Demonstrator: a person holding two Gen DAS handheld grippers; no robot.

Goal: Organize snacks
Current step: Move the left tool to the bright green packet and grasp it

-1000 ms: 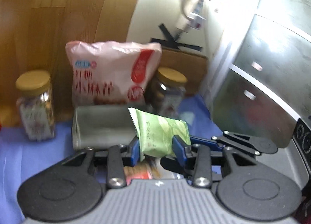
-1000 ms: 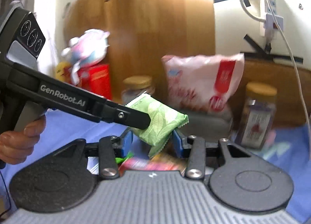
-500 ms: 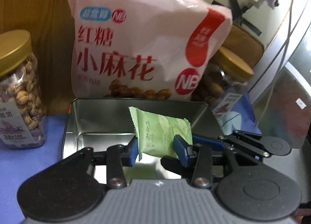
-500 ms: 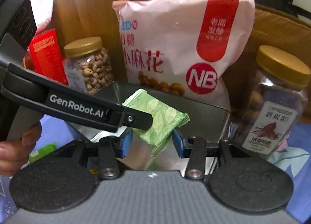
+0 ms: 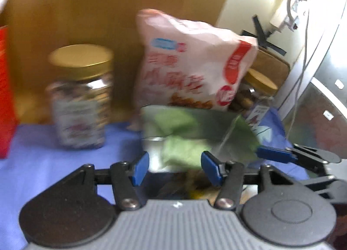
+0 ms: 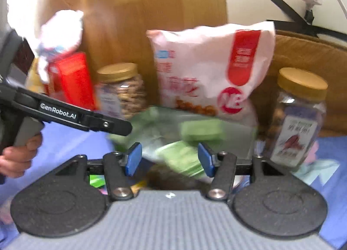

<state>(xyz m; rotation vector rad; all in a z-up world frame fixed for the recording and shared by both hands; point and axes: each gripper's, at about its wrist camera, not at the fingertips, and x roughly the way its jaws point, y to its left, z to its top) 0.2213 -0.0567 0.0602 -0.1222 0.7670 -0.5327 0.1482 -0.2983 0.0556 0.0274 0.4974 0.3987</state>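
Since the earlier frames both grippers have just been opening, and the green snack packet [image 6: 184,156] they held has dropped free between their fingers. The left gripper [image 5: 174,168] and right gripper [image 6: 169,159] now stand wide, gripping nothing. The packet lies blurred in the metal tin [image 6: 249,139], where at least two green packets show; the exact count cannot be told. Behind the tin one pink snack bag [image 6: 208,70] leans on the wooden panel. Two gold-lidded nut jars [image 6: 121,91] [image 6: 297,117] flank it on the blue surface [image 5: 43,152], and one red box [image 6: 71,78] stands toward the left edge.
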